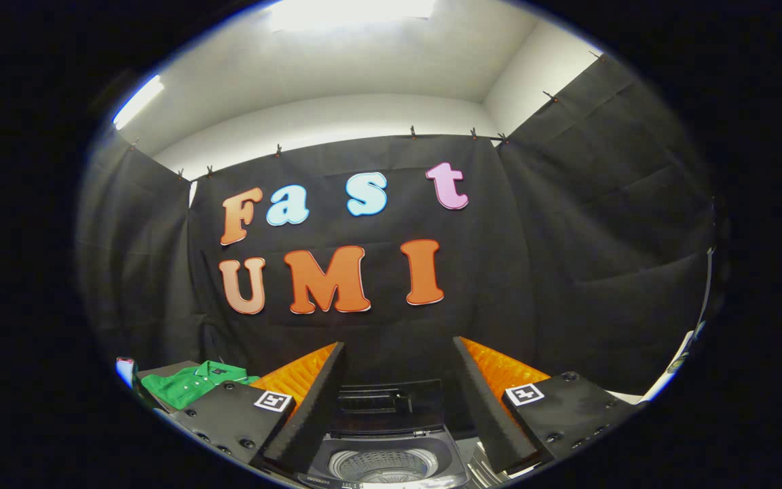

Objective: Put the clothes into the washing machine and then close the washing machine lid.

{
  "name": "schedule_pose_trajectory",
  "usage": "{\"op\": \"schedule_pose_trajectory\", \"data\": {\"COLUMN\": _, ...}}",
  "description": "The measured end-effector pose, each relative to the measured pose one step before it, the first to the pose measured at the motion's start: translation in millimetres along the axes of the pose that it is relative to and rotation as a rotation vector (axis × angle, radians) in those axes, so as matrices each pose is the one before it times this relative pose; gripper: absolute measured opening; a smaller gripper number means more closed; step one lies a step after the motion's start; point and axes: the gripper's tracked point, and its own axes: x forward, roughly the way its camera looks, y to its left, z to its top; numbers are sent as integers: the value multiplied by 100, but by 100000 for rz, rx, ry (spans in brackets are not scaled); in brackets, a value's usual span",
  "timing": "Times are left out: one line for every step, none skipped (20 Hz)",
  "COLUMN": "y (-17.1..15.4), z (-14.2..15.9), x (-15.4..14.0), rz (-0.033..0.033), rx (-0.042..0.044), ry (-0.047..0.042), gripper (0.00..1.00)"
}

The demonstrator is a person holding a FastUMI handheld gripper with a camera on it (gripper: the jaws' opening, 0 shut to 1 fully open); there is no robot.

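My gripper is open, its two fingers spread wide with nothing between them. Below and just ahead of the fingers stands the washing machine. Its lid is raised upright at the back, and the round drum shows through the open top. A green shirt lies folded on a dark surface to the left of the machine, beyond the left finger. The gripper is held high, well above both the shirt and the machine.
Black cloth walls close the booth in at the back and on both sides. A white surface edge shows at the far right, beyond the right finger.
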Motion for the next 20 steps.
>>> {"op": "schedule_pose_trajectory", "data": {"y": 616, "z": -790, "x": 223, "rz": -787, "rx": 556, "ry": 3286, "gripper": 98}}
{"op": "schedule_pose_trajectory", "data": {"y": 1237, "z": -428, "x": 282, "rz": 2012, "rx": 681, "ry": 2482, "gripper": 98}}
{"op": "schedule_pose_trajectory", "data": {"y": 1325, "z": -343, "x": 160, "rz": 1638, "rx": 297, "ry": 1489, "gripper": 98}}
{"op": "schedule_pose_trajectory", "data": {"y": 691, "z": -175, "x": 224, "rz": 439, "rx": -114, "ry": 607, "gripper": 98}}
{"op": "schedule_pose_trajectory", "data": {"y": 648, "z": 22, "x": 325, "rz": -249, "rx": 279, "ry": -87, "gripper": 98}}
{"op": "schedule_pose_trajectory", "data": {"y": 686, "z": 96, "x": 278, "rz": -77, "rx": 956, "ry": -87, "gripper": 98}}
{"op": "schedule_pose_trajectory", "data": {"y": 989, "z": 22, "x": 393, "rz": 587, "rx": 1467, "ry": 219, "gripper": 98}}
{"op": "schedule_pose_trajectory", "data": {"y": 1343, "z": -156, "x": 273, "rz": 1225, "rx": 1624, "ry": 452, "gripper": 98}}
{"op": "schedule_pose_trajectory", "data": {"y": 1358, "z": -117, "x": 423, "rz": 1361, "rx": 747, "ry": 490, "gripper": 98}}
{"op": "schedule_pose_trajectory", "data": {"y": 1332, "z": 38, "x": 611, "rz": 709, "rx": -410, "ry": 169, "gripper": 98}}
{"op": "schedule_pose_trajectory", "data": {"y": 1148, "z": -102, "x": 622, "rz": 87, "rx": -1026, "ry": 396, "gripper": 98}}
{"op": "schedule_pose_trajectory", "data": {"y": 1395, "z": -124, "x": 500, "rz": 591, "rx": -731, "ry": 659, "gripper": 98}}
{"op": "schedule_pose_trajectory", "data": {"y": 1573, "z": -50, "x": 445, "rz": 699, "rx": 448, "ry": 605, "gripper": 98}}
{"op": "schedule_pose_trajectory", "data": {"y": 1816, "z": -102, "x": 458, "rz": 800, "rx": 862, "ry": 883, "gripper": 98}}
{"op": "schedule_pose_trajectory", "data": {"y": 1762, "z": -366, "x": 369, "rz": 830, "rx": 856, "ry": 1411, "gripper": 98}}
{"op": "schedule_pose_trajectory", "data": {"y": 1756, "z": -347, "x": 451, "rz": 1065, "rx": 487, "ry": 1186, "gripper": 98}}
{"op": "schedule_pose_trajectory", "data": {"y": 1791, "z": -451, "x": 534, "rz": 1071, "rx": -88, "ry": 1147, "gripper": 98}}
{"op": "schedule_pose_trajectory", "data": {"y": 1827, "z": -472, "x": 385, "rz": 1149, "rx": -316, "ry": 1081, "gripper": 98}}
{"op": "schedule_pose_trajectory", "data": {"y": 2038, "z": -497, "x": 508, "rz": 1628, "rx": -273, "ry": 1118, "gripper": 98}}
{"op": "schedule_pose_trajectory", "data": {"y": 2077, "z": -508, "x": 511, "rz": 1925, "rx": -226, "ry": 1149, "gripper": 98}}
